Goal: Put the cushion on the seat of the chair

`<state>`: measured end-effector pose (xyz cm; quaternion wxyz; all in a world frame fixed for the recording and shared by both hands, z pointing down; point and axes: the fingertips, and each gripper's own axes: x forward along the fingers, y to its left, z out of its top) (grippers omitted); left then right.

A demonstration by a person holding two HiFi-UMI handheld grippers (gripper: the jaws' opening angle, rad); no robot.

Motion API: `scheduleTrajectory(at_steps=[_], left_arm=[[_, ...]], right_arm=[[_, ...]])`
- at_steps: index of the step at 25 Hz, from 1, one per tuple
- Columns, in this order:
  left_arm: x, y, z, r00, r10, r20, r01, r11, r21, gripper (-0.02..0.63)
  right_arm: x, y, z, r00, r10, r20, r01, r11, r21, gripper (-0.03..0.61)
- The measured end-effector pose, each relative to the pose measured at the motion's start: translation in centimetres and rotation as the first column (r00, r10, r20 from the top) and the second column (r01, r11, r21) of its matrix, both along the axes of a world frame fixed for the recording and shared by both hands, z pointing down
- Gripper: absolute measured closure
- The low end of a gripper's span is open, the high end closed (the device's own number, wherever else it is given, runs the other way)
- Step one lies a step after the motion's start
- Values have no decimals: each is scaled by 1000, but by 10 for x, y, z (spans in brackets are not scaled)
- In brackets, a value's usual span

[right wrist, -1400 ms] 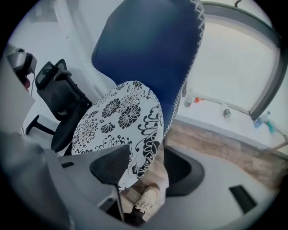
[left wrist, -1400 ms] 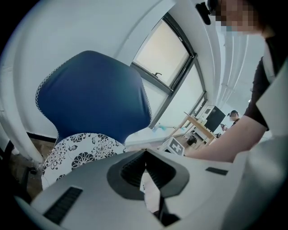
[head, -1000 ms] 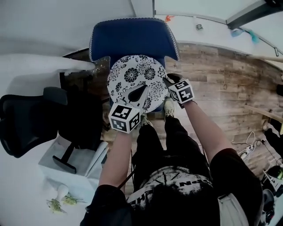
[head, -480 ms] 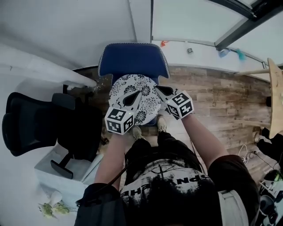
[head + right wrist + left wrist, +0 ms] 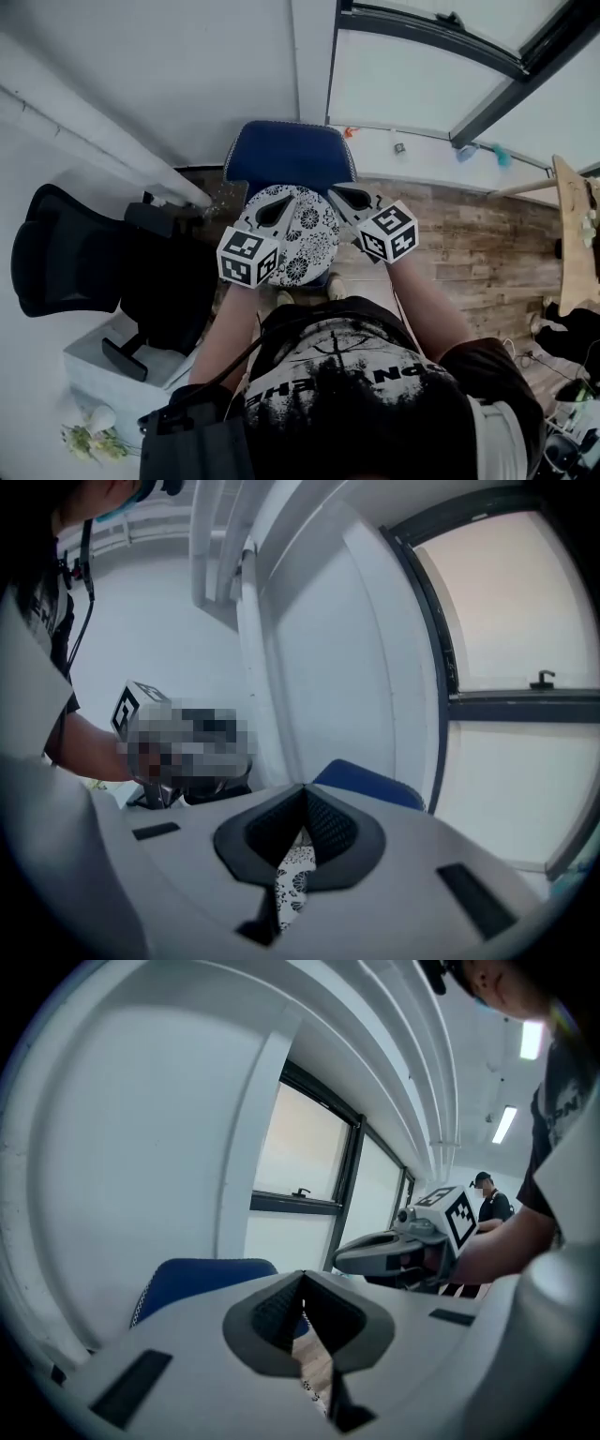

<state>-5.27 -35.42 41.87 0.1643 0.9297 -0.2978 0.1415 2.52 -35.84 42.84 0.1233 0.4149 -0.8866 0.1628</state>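
A round cushion (image 5: 302, 239) with a black-and-white flower print hangs between my two grippers, in front of the blue chair (image 5: 286, 155). My left gripper (image 5: 277, 210) is shut on its upper left edge, and a sliver of the fabric (image 5: 314, 1387) shows under the jaws (image 5: 302, 1281). My right gripper (image 5: 339, 195) is shut on its upper right edge, with the printed fabric (image 5: 292, 874) hanging below the closed jaws (image 5: 305, 791). The chair's blue back (image 5: 202, 1279) (image 5: 370, 782) stands beyond both grippers. The cushion hides most of the seat.
A black office chair (image 5: 66, 262) stands at the left beside a white block (image 5: 112, 366), with a small plant (image 5: 89, 441) near it. Behind the blue chair are a white wall and a window. Wooden floor (image 5: 469, 234) spreads to the right.
Both grippers have risen with the cushion held between them, staying in front of the blue chair. The person has straightened up, so the chair and floor look farther away.
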Motion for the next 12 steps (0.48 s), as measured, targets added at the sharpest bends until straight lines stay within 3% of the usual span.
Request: scheduleTrajectory(at_steps=[12], left_arm=[[-14, -11, -45, 999, -43, -26, 45, 995, 88, 598]], right_arm=[[7, -3, -60, 999, -34, 14, 32, 992, 120, 561]])
